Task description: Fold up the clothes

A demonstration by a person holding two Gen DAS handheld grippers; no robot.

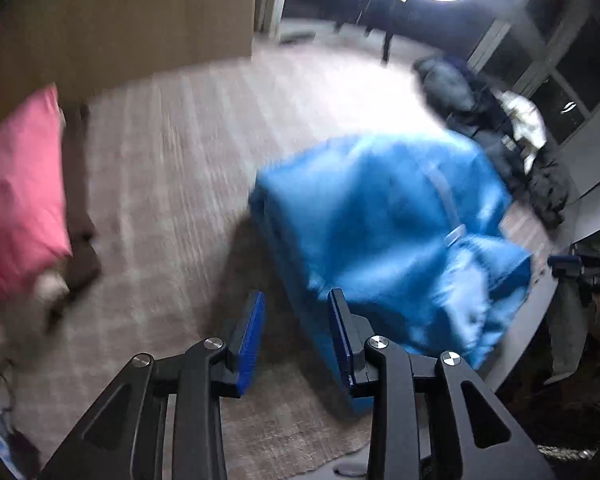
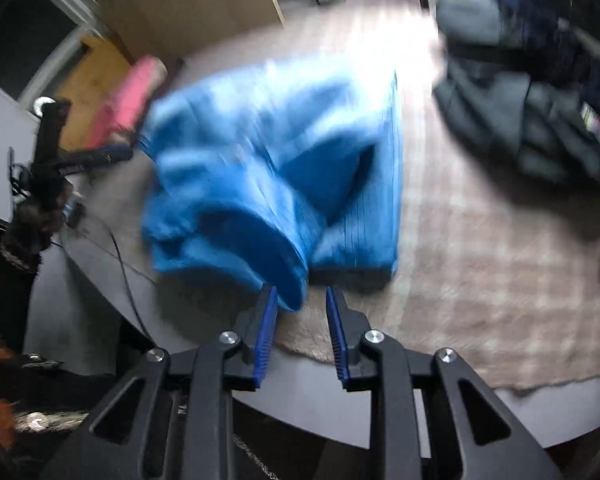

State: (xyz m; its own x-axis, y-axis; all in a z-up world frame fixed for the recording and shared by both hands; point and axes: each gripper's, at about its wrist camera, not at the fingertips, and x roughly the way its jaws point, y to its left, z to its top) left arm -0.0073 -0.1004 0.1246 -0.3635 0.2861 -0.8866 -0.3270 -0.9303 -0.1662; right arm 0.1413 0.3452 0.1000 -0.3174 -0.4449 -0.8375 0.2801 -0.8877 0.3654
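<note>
Rumpled blue garment point(image 1: 384, 220) on woven mat point(image 1: 160, 168)

blue garment point(image 1: 388, 216): 1 | pink cloth point(image 1: 16, 196): 1 | dark clothes pile point(image 1: 496, 128): 1

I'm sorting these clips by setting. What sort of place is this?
Probably a room in a home: a carpet covers the floor, a blue garment lies on it, and a dark clothes pile waits nearby.

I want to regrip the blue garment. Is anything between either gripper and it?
Nothing visible. The blue garment lies on the rug right ahead of the right gripper and left gripper; the dark clothes pile and pink cushion sit off to the sides.
</note>
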